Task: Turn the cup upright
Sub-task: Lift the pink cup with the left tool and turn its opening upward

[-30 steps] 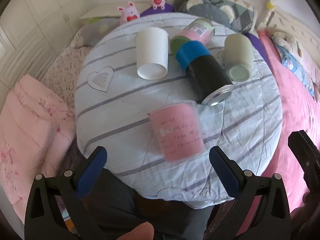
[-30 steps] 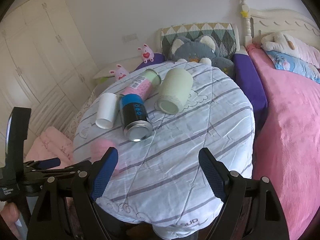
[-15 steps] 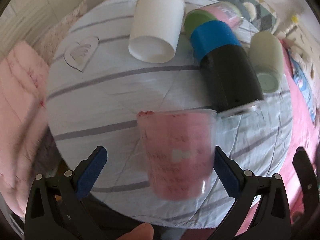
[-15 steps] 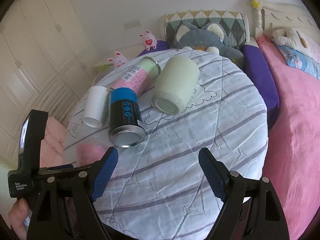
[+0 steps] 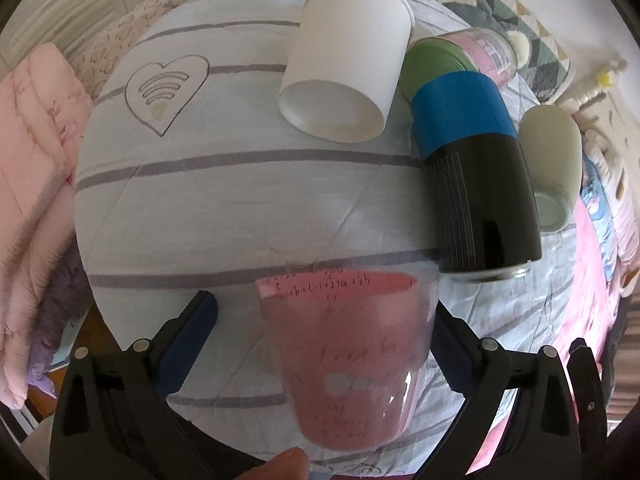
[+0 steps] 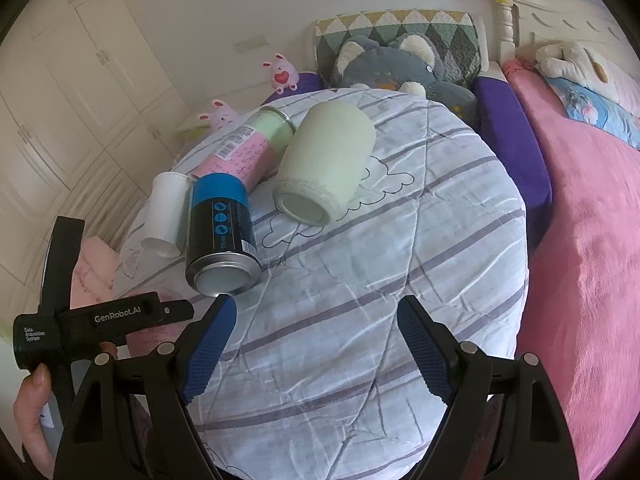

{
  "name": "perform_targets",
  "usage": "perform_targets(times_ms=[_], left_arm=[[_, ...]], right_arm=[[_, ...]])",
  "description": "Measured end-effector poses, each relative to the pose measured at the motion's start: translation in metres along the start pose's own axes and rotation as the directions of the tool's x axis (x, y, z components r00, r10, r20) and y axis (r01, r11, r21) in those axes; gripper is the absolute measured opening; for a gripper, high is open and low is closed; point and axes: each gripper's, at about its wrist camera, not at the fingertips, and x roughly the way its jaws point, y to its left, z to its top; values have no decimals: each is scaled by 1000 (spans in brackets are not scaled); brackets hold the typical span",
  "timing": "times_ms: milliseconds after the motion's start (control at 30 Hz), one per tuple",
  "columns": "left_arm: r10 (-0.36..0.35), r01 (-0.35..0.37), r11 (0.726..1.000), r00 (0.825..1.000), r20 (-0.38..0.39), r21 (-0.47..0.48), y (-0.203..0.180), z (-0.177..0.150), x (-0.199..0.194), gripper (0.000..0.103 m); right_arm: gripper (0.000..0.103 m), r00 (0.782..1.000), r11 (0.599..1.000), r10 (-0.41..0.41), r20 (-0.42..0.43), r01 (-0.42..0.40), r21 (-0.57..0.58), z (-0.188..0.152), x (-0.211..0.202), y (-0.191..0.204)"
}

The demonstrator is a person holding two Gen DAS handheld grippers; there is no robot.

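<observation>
The pink cup (image 5: 344, 360), a clear plastic one with a pink handwritten sheet inside, stands between the blue pads of the left gripper (image 5: 324, 344) at the near edge of the round surface (image 5: 224, 208). Its wide end faces away and its narrow end toward the camera; whether it lies on its side or stands mouth-down I cannot tell from this angle. The left gripper is spread wide around it: the left pad stands clear of the cup wall, and the right pad is seen through the plastic, near or touching, I cannot say which. So nothing is gripped yet, by my reading.

The right gripper (image 6: 316, 344) hangs wide apart and empty over the striped cloth, taking no part. In its view the pink cup is only a smear behind the left gripper's body.

Other things lie on their sides farther back: a white paper cup (image 5: 344, 76), a black can with a blue band (image 5: 476, 184), a pink-and-green tin (image 6: 248, 148) and a pale green cup (image 6: 324, 164), all untouched.

I judge the task barely begun: the approach is made, and the closing, lifting, turning and setting down upright are all left. The thin plastic may buckle if squeezed hard.
</observation>
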Motion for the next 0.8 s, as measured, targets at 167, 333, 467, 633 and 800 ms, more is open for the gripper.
perform_targets(times_ms=[167,333,467,633,800], left_arm=[[-24,24,1000,1000,7,-20,14,-8,-5,95],[-65,65,998,998,20,19,15,-10,-12,68],[-44,19,989,985,166,147,8,-19,-29,67],[-81,-115,943,830,551,312,7,-48,-65,67],[-146,-302,866,611,778,399,10,-87,-63,67]], right_arm=[[84,1000,1000,3,1,-3,-10,-2,-2,4],[84,1000,1000,5,1,-5,-15,-6,-6,8],[84,1000,1000,2,12,-2,-9,-9,-12,10],[84,1000,1000,-1,27,1,-2,-16,-22,14],[84,1000,1000,-18,23,18,-8,-31,-29,19]])
